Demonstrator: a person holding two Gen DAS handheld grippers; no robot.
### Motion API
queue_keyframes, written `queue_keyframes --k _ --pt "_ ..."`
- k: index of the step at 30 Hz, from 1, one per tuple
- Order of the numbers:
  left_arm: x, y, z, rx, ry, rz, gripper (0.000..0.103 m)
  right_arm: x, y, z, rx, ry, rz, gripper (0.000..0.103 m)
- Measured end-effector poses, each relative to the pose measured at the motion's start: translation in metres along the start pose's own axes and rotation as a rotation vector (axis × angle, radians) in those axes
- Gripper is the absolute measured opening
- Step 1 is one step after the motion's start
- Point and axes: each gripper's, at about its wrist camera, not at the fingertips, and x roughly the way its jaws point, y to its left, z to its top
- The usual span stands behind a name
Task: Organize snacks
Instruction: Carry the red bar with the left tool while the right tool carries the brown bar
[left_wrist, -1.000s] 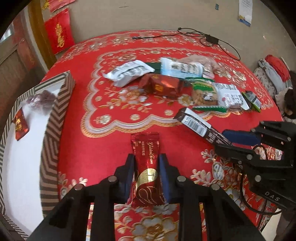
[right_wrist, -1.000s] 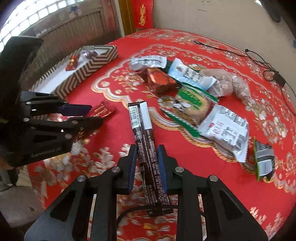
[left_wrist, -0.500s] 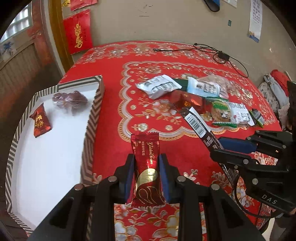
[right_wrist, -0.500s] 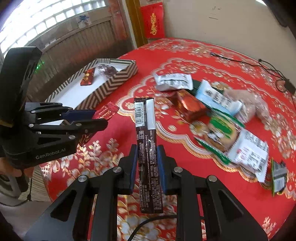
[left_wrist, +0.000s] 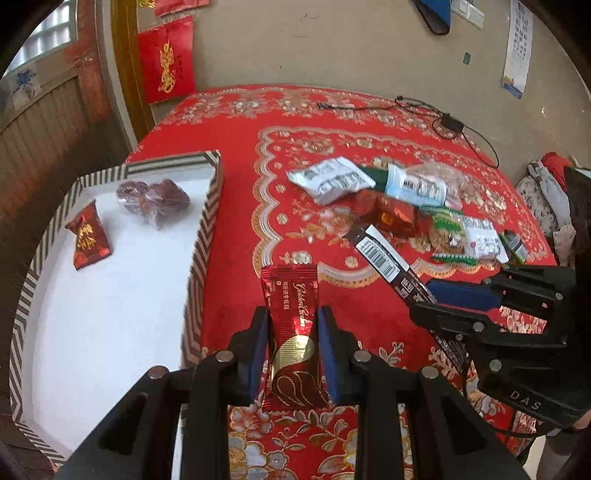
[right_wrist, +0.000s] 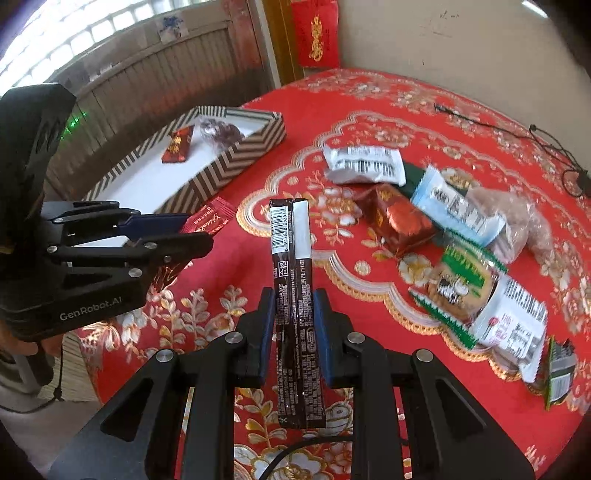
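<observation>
Red wrapper (left_wrist: 293, 332) looked like glossy foil w/ gold print; dark bar (right_wrist: 295, 306) was in shiny plastic film, printed. Left gripper (left_wrist: 291, 347) & right gripper (right_wrist: 293, 325): matt black plastic, blue rubbery-looking pads (left_wrist: 257, 350), small metal pins. Tablecloth (left_wrist: 236, 229) was smooth, patterned red w/ gold, slight sheen. Box (left_wrist: 201, 251) seemed card, matt chevron walls, plain white inside. Clear bag (left_wrist: 151, 197) was crinkly see-through plastic. White packet (right_wrist: 364, 164) looked semi-gloss film.

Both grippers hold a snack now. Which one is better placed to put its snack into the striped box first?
Probably left. The left gripper, shut on the red wafer packet, sits right beside the striped box. The right gripper with the brown bar is farther away.
</observation>
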Motion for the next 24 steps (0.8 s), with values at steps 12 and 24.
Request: queue_keyframes --k 12,24 --pt "-0.022 0.032 0.011 -0.05 -0.054 0.032 0.029 -0.011 0.028 0.03 -0.03 -0.074 0.054 0.02" --pt "-0.034 0.088 0.014 -0.122 -0.083 0.107 0.029 0.007 0.074 0.073 -0.09 -0.084 0.128 0.02"
